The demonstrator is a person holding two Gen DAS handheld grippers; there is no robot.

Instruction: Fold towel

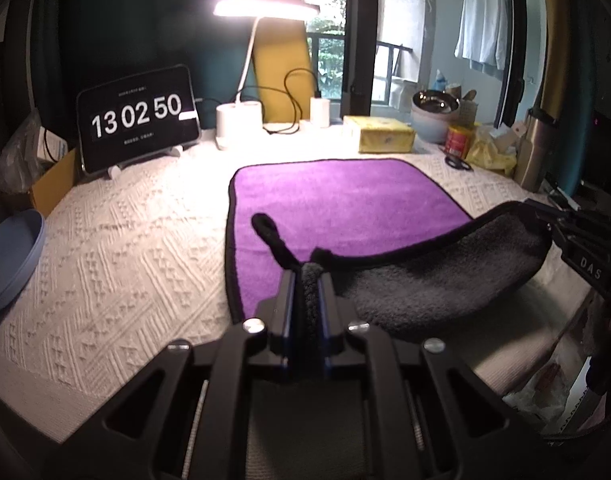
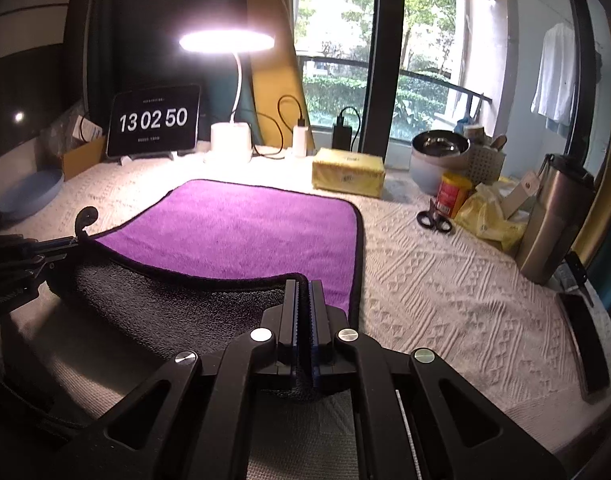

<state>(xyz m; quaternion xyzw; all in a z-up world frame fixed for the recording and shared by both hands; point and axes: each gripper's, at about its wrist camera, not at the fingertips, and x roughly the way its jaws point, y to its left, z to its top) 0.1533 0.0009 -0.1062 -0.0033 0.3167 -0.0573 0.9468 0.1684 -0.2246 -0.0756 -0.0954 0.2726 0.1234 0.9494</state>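
Near the front edge of the desk, I am gripping the towel with both tools. My left tool is clenched on the near left corner, its two fingers squeezed against a thick wad of grey pile, with the black hanging loop sticking up past the tips. My right tool is clamped on the near right corner, with only a thin strip of cloth showing between its blue-lined fingers. Between them the near edge is lifting and curling over, showing a charcoal, nubbly underside against the plush purple top, all bound in black piping with rounded corners. Farther back, the towel is lying flat on a white cloth with a raised diamond weave. From the left view I am seeing my right tool side-on at the raised corner. From the right view I am seeing scissors and a steel flask well apart from the towel.
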